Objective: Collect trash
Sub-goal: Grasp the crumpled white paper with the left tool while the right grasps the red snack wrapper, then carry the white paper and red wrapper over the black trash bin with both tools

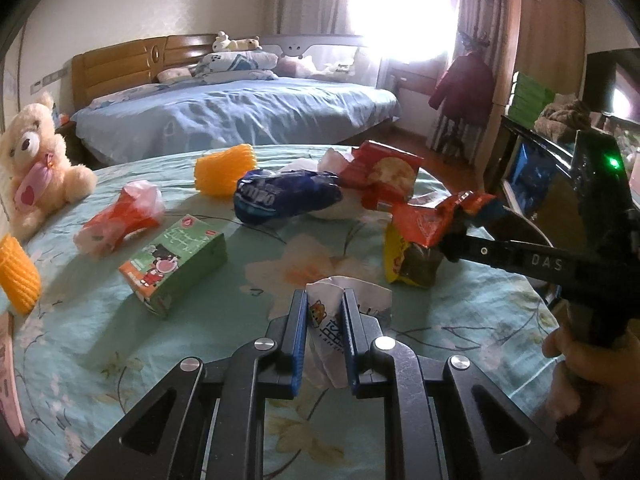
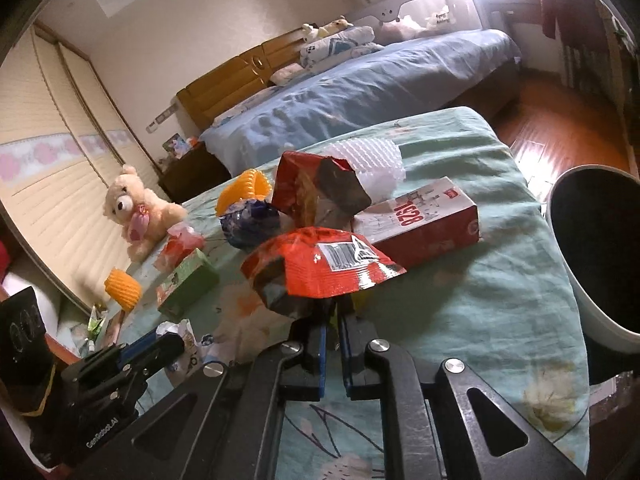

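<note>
Evidently both jaws are clamped on litter: the left gripper (image 1: pixel 325 340) pinches a crumpled white printed wrapper (image 1: pixel 340 320), and the right gripper (image 2: pixel 333 336) holds a red snack bag (image 2: pixel 320 268) by its lower edge, lifted clear of the floral-covered worktop (image 2: pixel 500 280). More trash, a green carton (image 1: pixel 176 264) and a blue packet (image 1: pixel 286 196), lies beyond. A dark bin (image 2: pixel 600 256) stands just beside the worktop's edge, probably to receive both pieces.
</note>
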`<state>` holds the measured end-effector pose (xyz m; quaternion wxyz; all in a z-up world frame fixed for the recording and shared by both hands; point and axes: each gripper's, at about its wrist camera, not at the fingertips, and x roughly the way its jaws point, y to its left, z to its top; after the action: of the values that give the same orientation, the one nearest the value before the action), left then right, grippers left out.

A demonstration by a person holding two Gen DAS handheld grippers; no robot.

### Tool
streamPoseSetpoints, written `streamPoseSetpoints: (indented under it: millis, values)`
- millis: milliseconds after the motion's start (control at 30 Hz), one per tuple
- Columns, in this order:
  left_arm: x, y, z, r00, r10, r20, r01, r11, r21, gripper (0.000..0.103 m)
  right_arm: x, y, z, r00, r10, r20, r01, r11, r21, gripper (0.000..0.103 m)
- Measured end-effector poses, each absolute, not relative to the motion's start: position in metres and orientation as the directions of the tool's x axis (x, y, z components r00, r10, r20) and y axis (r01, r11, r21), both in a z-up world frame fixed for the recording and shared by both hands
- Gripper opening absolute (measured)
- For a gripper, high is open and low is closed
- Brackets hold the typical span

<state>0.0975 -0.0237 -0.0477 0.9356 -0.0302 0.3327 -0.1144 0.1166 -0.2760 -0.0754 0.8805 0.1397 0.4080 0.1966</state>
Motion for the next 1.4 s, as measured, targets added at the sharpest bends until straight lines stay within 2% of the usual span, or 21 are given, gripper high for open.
streamPoseSetpoints:
  millis: [167, 200, 233, 300, 400, 600, 767, 800, 833, 1100, 1400]
  values:
    - [0.097, -0.025, -0.045, 0.754, -0.231, -0.614, 0.193, 0.973, -0.129, 0.015, 0.114, -0.277, -0.071, 0.612, 0.445, -0.654, -0.232, 0.891, 0.389, 0.009]
    - [0.097, -0.026, -0.045, 0.754, -0.230, -0.615, 0.194, 0.973, -0.127, 0.015, 0.115, -0.278, -0.072, 0.604, 0.447, -0.659, -0.229, 0.890, 0.393, 0.012]
    - [0.098, -0.027, -0.046, 0.753, -0.230, -0.616, 0.194, 0.973, -0.126, 0.015, 0.117, -0.279, -0.073, 0.596, 0.451, -0.665, -0.226, 0.888, 0.400, 0.029]
    - [0.097, -0.028, -0.046, 0.752, -0.233, -0.617, 0.196, 0.972, -0.127, 0.015, 0.116, -0.280, -0.074, 0.606, 0.443, -0.661, -0.220, 0.891, 0.396, 0.049]
    - [0.098, -0.028, -0.047, 0.749, -0.233, -0.621, 0.198, 0.972, -0.126, 0.015, 0.114, -0.280, -0.073, 0.620, 0.426, -0.659, -0.213, 0.899, 0.382, 0.048]
    - [0.097, -0.029, -0.047, 0.742, -0.240, -0.626, 0.203, 0.970, -0.132, 0.015, 0.115, -0.286, -0.069, 0.641, 0.408, -0.650, -0.200, 0.907, 0.372, 0.044]
    - [0.097, -0.030, -0.047, 0.738, -0.245, -0.629, 0.209, 0.969, -0.131, 0.015, 0.119, -0.283, -0.067, 0.640, 0.422, -0.642, -0.224, 0.902, 0.370, 0.017]
    - [0.098, -0.031, -0.047, 0.738, -0.245, -0.629, 0.209, 0.969, -0.132, 0.015, 0.119, -0.279, -0.065, 0.641, 0.427, -0.638, -0.237, 0.901, 0.364, 0.005]
    - [0.098, -0.030, -0.047, 0.739, -0.245, -0.628, 0.210, 0.969, -0.132, 0.015, 0.117, -0.277, -0.064, 0.645, 0.430, -0.632, -0.246, 0.900, 0.361, 0.001]
    - [0.100, -0.031, -0.042, 0.738, -0.264, -0.621, 0.219, 0.964, -0.150, 0.015, 0.109, -0.297, -0.050, 0.687, 0.448, -0.572, -0.223, 0.879, 0.421, 0.000]
    - [0.109, -0.064, -0.030, 0.705, -0.363, -0.609, 0.311, 0.930, -0.195, 0.015, 0.093, -0.343, -0.049, 0.722, 0.358, -0.593, -0.139, 0.914, 0.382, 0.000]
